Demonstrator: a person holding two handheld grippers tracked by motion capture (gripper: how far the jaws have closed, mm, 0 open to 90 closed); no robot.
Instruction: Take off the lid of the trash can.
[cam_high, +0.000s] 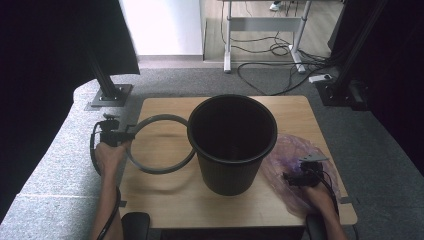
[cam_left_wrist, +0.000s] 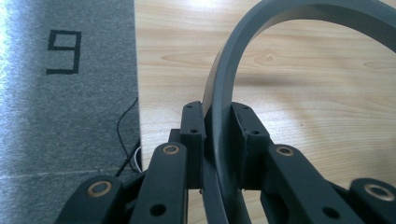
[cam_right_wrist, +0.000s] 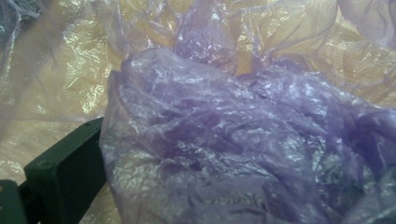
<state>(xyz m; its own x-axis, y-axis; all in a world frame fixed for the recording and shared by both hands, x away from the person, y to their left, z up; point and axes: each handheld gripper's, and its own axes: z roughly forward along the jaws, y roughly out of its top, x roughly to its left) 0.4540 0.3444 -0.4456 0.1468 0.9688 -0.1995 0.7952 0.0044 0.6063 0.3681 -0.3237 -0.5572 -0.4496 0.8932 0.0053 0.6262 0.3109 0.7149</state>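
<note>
The left gripper (cam_high: 121, 135) fingers (cam_left_wrist: 194, 133) are clenching the grey ring (cam_high: 159, 143), which is hanging edge-on above the counter (cam_high: 165, 192) just left of the bin (cam_high: 232, 142); such a narrow hold is risking that the ring twists and slips. The right gripper (cam_high: 295, 178) is sitting in the purple bag (cam_high: 292, 155) right of the bin, where I cannot tell its grip, so the film could be tearing or dragging.

The left gripper (cam_high: 116, 134) sat at the end of a forearm that came in from the lower left, the left hand (cam_high: 109, 157) wrapped around its body just behind the jaws. Its jaws were closed, pads pressed from both sides against a thin grey ring (cam_left_wrist: 223, 93) that ran forward from between them. The right gripper (cam_high: 295, 177) lay low, the right hand (cam_high: 316, 196) behind it; one black jaw showed beside crumpled purple plastic (cam_right_wrist: 224, 154), its grip unclear.
</note>
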